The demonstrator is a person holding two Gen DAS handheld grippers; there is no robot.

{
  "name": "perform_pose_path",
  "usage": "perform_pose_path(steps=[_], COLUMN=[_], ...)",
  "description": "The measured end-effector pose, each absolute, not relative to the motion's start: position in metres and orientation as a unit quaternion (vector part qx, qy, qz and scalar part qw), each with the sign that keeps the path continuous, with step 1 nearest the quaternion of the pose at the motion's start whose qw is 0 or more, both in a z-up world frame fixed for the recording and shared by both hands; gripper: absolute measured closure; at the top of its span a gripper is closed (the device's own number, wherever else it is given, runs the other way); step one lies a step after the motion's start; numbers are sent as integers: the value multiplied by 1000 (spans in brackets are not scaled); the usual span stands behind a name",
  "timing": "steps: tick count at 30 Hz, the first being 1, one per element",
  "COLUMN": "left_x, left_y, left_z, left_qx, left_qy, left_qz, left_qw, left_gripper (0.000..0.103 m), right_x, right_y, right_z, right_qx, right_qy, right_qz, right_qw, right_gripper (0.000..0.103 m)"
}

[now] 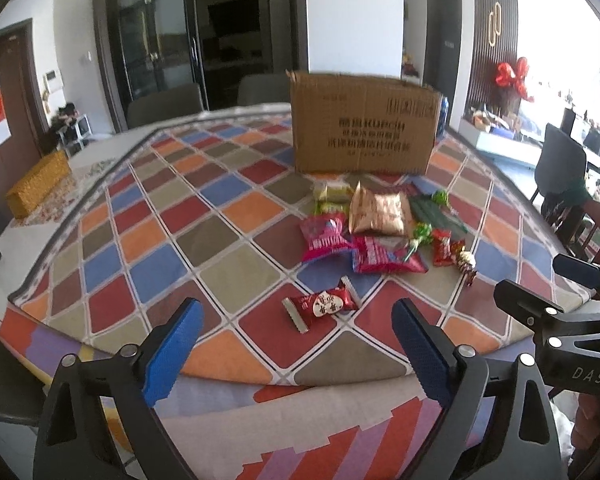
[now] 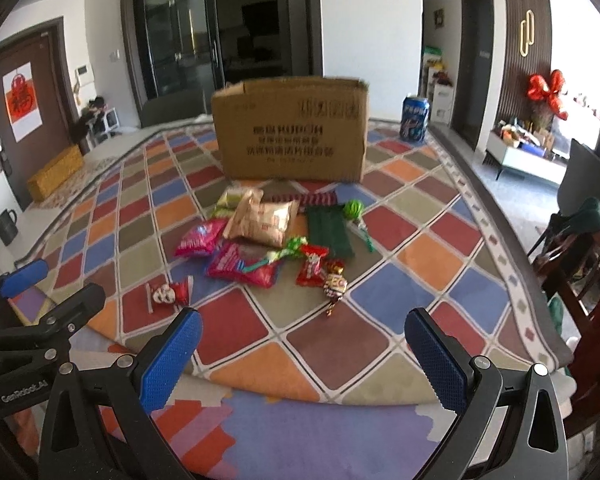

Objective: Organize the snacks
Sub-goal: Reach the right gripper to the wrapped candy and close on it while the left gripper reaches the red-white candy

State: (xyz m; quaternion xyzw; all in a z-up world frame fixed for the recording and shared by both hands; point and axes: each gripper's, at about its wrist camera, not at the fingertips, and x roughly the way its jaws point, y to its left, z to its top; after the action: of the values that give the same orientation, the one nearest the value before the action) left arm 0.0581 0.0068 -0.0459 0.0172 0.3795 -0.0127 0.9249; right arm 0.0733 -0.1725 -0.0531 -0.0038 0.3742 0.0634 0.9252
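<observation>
Both the left tongs (image 1: 296,340) and right tongs (image 2: 304,350) hang released and empty over the quilt-patterned worktop (image 1: 220,240). The small red wrapped candy (image 1: 320,305) lies nearest, apart from the heap before the brown cardboard box (image 1: 364,124). Best straddle it squarely, pads low, then clench; the box print is too blurred to read, and "DAS" shows on the right tongs' body.

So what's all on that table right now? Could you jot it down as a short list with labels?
surface: patchwork cloth over a table
container: cardboard box, standing behind the snacks
snacks: loose pile in front of the box, including a beige bag and pink packets
stray snack: red wrapped candy, nearest the left tool
tools: left and right tool both open, empty
drink: blue can
</observation>
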Motion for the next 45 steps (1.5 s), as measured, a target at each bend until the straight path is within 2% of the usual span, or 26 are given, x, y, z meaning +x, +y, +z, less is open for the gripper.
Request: perform_pose_path(steps=[6,11,19,21,29,37,40,42,45], left_x=[82,98,123,128,146,150,151,152,154], left_y=[4,2,1,1,-6,-14,-17,-18,-20], left_z=[-70,-84,-105,-109,-115,-117,-117,-116,-116], left_qx=[16,12,2,-3,-2,15,16,13,11], left_qy=[428,455,494,503,513,517,516,517,516], left_qz=[-24,-36,-51,-54,-62,-63,-70,-75,-83], left_qw=[903,890,868,863,856,854,853,853,853], left_gripper=[17,18,28,31,32,41,42,49,50], right_x=[99,115,139,144,158,167,170,172,175], right_y=[-170,-170,-171,-170,-175,-184,-186,-187,-189], right_z=[-74,-87,-104,-107,-115,-120,-121,-122,-125], right_qx=[-2,0,6,7,21,36,41,43,45], right_qy=[415,442,463,466,475,481,480,480,483], right_qz=[67,67,68,68,70,65,65,66,68], right_qw=[908,895,884,882,877,874,874,874,872], right_gripper=[1,3,10,14,19,24,28,33,39])
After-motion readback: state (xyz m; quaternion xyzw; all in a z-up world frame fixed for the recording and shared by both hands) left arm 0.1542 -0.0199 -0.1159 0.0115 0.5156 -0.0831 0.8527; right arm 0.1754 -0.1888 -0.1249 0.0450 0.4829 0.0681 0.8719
